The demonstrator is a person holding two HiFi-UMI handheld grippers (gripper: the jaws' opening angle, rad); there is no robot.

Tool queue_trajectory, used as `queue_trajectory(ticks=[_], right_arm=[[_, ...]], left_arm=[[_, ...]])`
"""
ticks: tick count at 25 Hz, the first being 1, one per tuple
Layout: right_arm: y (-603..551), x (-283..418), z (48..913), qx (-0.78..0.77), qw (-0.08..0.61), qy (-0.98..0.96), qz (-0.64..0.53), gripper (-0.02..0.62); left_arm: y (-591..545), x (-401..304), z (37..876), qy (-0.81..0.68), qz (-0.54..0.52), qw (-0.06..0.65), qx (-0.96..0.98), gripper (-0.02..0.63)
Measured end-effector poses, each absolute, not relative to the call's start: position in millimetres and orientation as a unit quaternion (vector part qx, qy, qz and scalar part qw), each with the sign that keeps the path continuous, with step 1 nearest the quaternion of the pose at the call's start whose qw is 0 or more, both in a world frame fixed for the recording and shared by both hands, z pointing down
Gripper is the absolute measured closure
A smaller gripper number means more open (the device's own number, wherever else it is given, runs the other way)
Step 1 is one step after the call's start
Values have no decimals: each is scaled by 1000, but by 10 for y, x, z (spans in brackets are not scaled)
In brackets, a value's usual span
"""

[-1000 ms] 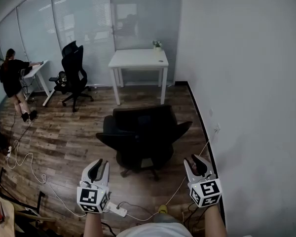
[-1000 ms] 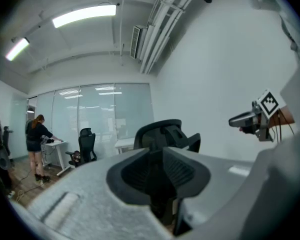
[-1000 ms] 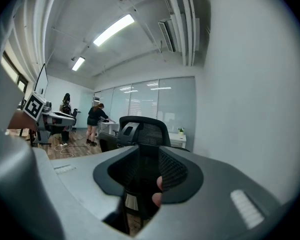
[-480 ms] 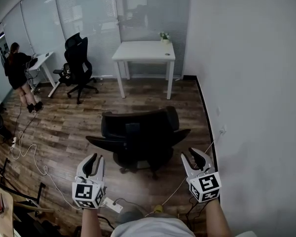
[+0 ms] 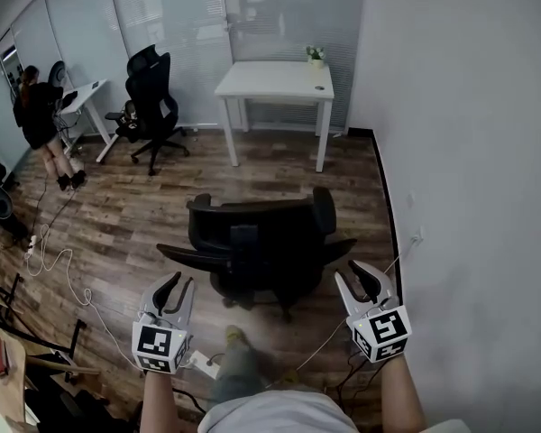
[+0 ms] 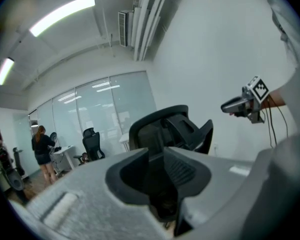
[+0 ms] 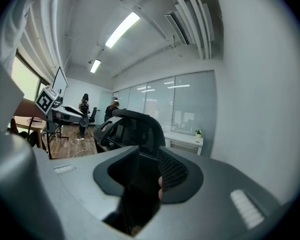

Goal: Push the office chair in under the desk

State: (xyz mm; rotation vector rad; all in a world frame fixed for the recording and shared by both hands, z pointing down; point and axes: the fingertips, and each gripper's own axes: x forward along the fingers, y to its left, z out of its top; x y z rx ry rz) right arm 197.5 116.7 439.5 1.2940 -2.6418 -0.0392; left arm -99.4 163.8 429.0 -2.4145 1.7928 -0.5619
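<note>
A black office chair [image 5: 257, 242] stands on the wood floor with its backrest toward me, well short of the white desk [image 5: 275, 81] at the glass wall. My left gripper [image 5: 180, 283] hovers just behind the chair's left armrest. My right gripper [image 5: 359, 276] hovers behind its right armrest. Both stand open with nothing between the jaws, and neither touches the chair. The left gripper view looks past its jaws at the chair's back [image 6: 162, 126] and at the right gripper [image 6: 240, 104]. The right gripper view shows the chair [image 7: 135, 126] and the desk [image 7: 185, 140].
A white wall [image 5: 469, 152] runs close along the right. A small plant [image 5: 316, 57] sits on the desk. A second black chair [image 5: 153, 97], another desk [image 5: 81, 97] and a person [image 5: 41, 115] are at the far left. Cables [image 5: 54, 269] and a power strip [image 5: 198, 361] lie on the floor.
Both grippers have come forward, closer to the chair's back. The view has shifted, so the desk sits higher and further right. A foot now shows at the bottom.
</note>
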Motion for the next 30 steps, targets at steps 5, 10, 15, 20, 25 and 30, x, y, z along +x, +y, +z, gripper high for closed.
queue_trajectory(ticks=[5, 10, 15, 20, 25, 30], right_arm=[[964, 1831, 4428, 413, 128, -901, -35, 491], [759, 1630, 4526, 389, 154, -907, -45, 491], [584, 1451, 4646, 346, 216, -910, -78, 491], [490, 1278, 4755, 303, 297, -898, -117, 489], [462, 1259, 4993, 252, 387, -873, -155, 466], [454, 1217, 5016, 222, 425, -862, -164, 465]], left_arm=[[1380, -1063, 4310, 572, -196, 44, -795, 506], [1112, -1143, 4462, 547, -215, 46, -808, 505], [867, -1169, 4587, 505, -255, 59, -822, 492], [738, -1273, 4704, 457, -288, 54, -840, 489], [737, -1230, 4840, 395, -334, 62, -853, 477], [796, -1259, 4999, 312, -436, 86, -839, 443]])
